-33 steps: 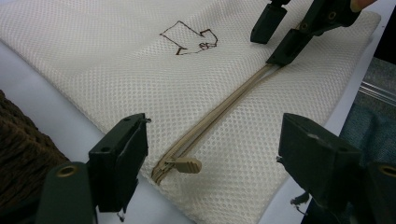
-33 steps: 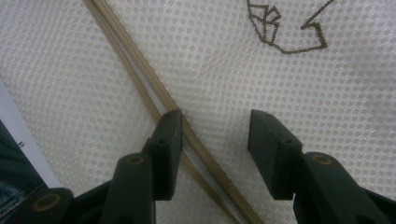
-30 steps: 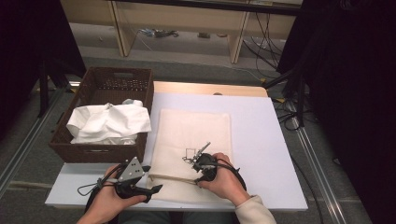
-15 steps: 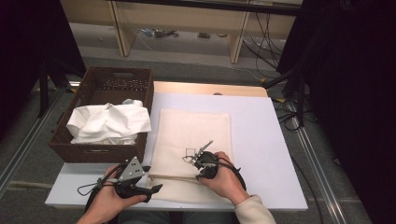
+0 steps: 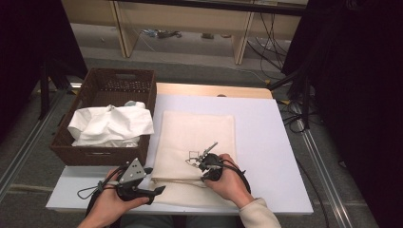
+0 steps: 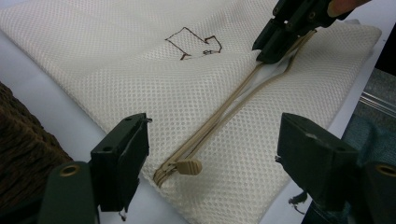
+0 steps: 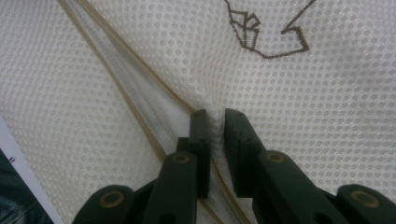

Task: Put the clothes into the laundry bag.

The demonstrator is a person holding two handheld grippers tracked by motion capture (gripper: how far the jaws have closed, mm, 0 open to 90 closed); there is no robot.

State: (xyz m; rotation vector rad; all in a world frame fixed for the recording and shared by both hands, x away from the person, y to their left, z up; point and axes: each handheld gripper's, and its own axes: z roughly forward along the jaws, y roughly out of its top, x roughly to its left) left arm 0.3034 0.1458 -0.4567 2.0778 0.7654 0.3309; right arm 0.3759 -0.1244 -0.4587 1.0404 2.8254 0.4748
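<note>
A cream mesh bag [image 5: 197, 137] lies flat on the white table, with a dark line drawing [image 6: 194, 44] on it and a tan zipper across its near end. My left gripper [image 6: 215, 140] is open, its jaws on either side of the zipper pull [image 6: 187, 166] without touching it. My right gripper [image 7: 217, 116] has just been closing and pinches a raised fold of mesh [image 7: 303, 93] beside the open zipper. From above, the left gripper [image 5: 159, 190] is at the bag's near left corner and the right gripper [image 5: 205, 176] is farther right along the zipper.
A dark woven basket [image 5: 102, 85] holding crumpled white cloth [image 5: 111, 126] stands on the table's left side, close to the left hand. The table's front edge runs just under both hands. Bare white tabletop [image 5: 266, 142] lies right of the bag.
Both hands keep their places at the bag's near end. The bag has not shifted in the high view.
</note>
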